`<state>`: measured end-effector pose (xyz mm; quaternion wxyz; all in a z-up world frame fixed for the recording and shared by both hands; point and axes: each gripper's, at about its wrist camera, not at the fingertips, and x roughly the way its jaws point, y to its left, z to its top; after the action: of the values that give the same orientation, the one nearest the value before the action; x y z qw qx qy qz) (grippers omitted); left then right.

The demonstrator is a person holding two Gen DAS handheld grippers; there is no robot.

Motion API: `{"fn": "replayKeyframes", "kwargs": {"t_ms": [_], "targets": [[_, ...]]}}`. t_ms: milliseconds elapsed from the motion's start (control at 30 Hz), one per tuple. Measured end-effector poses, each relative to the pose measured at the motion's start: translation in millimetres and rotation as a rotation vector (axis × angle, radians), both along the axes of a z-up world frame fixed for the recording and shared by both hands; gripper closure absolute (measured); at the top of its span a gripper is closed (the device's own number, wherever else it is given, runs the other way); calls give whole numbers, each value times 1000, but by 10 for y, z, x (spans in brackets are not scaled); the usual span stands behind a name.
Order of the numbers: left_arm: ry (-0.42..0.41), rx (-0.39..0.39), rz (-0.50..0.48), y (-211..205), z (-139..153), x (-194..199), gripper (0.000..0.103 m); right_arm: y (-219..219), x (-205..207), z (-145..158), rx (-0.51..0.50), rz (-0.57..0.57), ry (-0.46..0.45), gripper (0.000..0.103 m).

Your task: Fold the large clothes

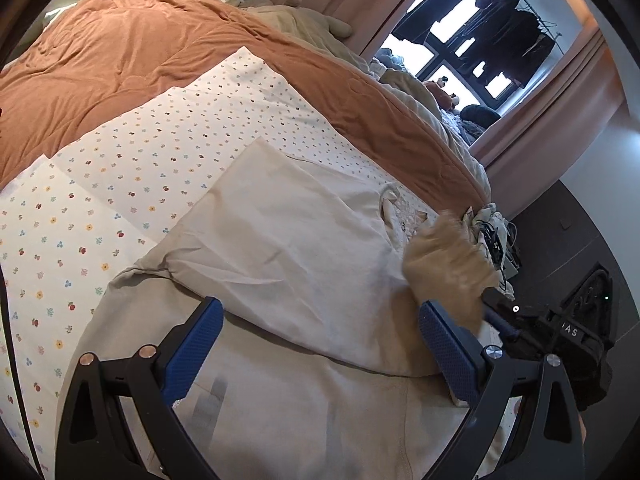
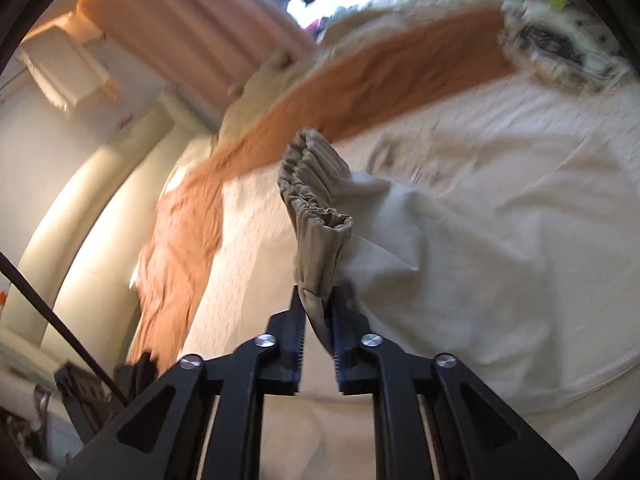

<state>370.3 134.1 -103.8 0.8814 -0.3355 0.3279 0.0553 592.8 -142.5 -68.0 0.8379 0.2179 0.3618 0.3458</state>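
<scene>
The gathered cuff (image 2: 316,184) is pinched, apparently loosely, by the right gripper (image 2: 318,300) (left gripper (image 1: 320,344) released); it could be dropped mid-fold.

Bed with orange quilt (image 1: 120,64), floral sheet (image 1: 60,240), pink curtains (image 1: 560,112), bright window (image 1: 472,60)

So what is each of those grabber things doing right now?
Left gripper: open, holding nothing.
Right gripper: pinching the garment's elastic cuff.
</scene>
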Motion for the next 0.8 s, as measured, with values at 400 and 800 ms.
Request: {"fn": "replayKeyframes", "kwargs": {"t_ms": [400,800], "targets": [[13,28,-34,-143,-13,85,3,-403,-198,-174,-68,-50,-5,25],[73,125,-160,-597,-147,364,16,-1453,-781,-307,-52,-306,69,25]]}}
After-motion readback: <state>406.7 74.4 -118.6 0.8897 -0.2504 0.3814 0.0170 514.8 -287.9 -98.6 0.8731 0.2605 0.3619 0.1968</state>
